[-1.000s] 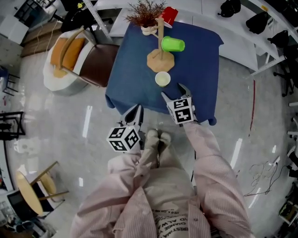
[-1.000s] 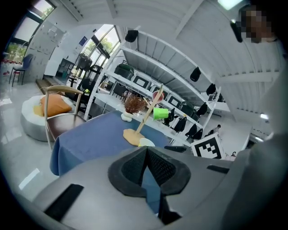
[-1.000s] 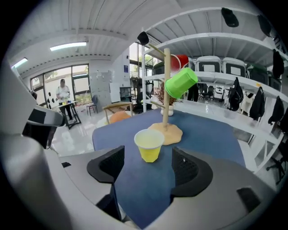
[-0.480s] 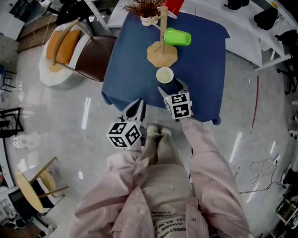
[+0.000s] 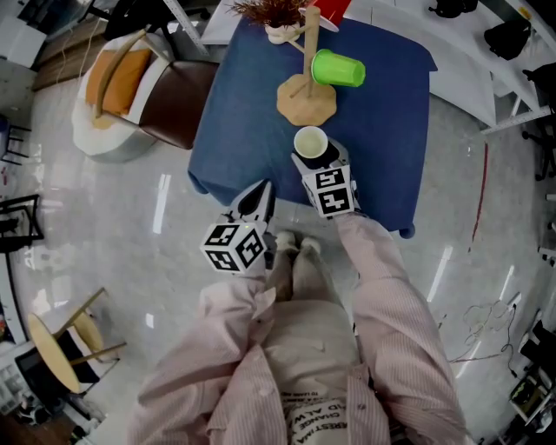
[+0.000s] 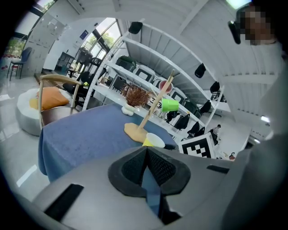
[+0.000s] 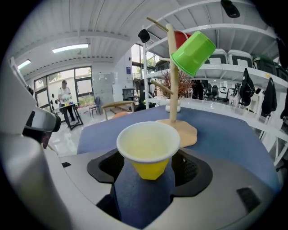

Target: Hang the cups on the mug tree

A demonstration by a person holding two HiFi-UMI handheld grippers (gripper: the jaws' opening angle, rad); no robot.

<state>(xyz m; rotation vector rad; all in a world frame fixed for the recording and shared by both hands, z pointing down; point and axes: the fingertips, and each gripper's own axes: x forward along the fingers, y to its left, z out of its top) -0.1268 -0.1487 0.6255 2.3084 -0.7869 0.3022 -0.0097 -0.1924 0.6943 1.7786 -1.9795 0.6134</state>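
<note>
A wooden mug tree stands on the blue-clothed table, with a green cup hung on a peg and a red cup behind it. A yellow cup with a pale inside stands upright in front of the tree's base. My right gripper is open, and the yellow cup sits between its jaws; the mug tree rises just beyond. My left gripper hangs off the table's near-left edge, shut and empty.
A dried plant in a white vase stands behind the tree. A brown chair with an orange cushion sits left of the table. White shelving runs along the right. A person stands far off.
My right gripper has moved forward over the table edge until the yellow cup stands between its open jaws. The left gripper has barely shifted.
</note>
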